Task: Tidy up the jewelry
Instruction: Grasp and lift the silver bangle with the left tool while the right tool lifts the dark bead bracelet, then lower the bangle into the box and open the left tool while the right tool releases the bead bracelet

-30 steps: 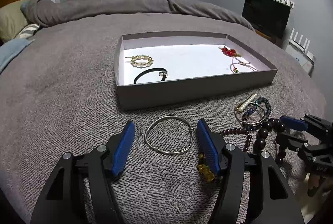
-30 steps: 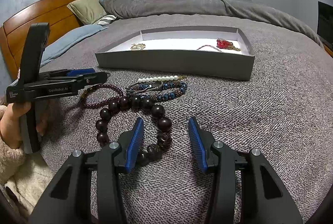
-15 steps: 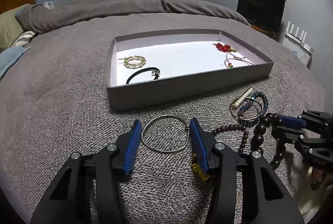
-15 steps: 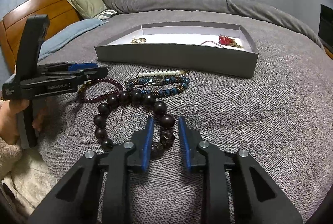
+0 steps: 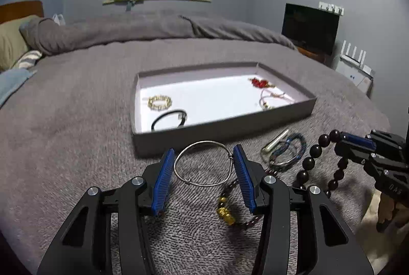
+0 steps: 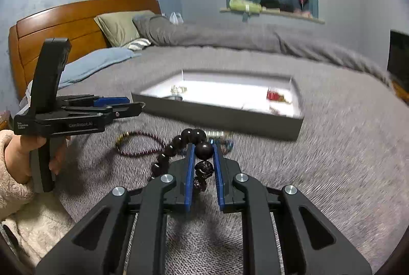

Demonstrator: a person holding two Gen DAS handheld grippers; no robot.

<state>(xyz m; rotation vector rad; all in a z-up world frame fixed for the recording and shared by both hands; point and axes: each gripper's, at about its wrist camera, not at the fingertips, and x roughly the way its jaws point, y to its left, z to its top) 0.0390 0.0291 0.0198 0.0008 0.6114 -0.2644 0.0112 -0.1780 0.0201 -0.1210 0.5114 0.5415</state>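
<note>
My left gripper [image 5: 203, 160] is shut on a silver wire bangle [image 5: 204, 165] and holds it above the grey blanket, in front of the grey tray [image 5: 222, 131]. My right gripper [image 6: 203, 148] is shut on a dark large-bead bracelet [image 6: 203, 149], lifted off the blanket; it also shows in the left wrist view [image 5: 310, 162]. The tray holds a gold bracelet [image 5: 159, 102], a black band [image 5: 170, 119], a red piece [image 5: 258, 82] and a pink cord bracelet [image 5: 271, 98].
On the blanket lie a thin maroon bead bracelet with a gold charm [image 5: 226, 215], a blue bead bracelet and pearl strand [image 5: 286, 149]. Pillows and headboard [image 6: 76, 24] stand at the left. A TV [image 5: 310, 28] is at the right.
My right gripper closed on the dark bead bracelet and lifted it. My left gripper closed on the silver bangle and raised it off the blanket.
</note>
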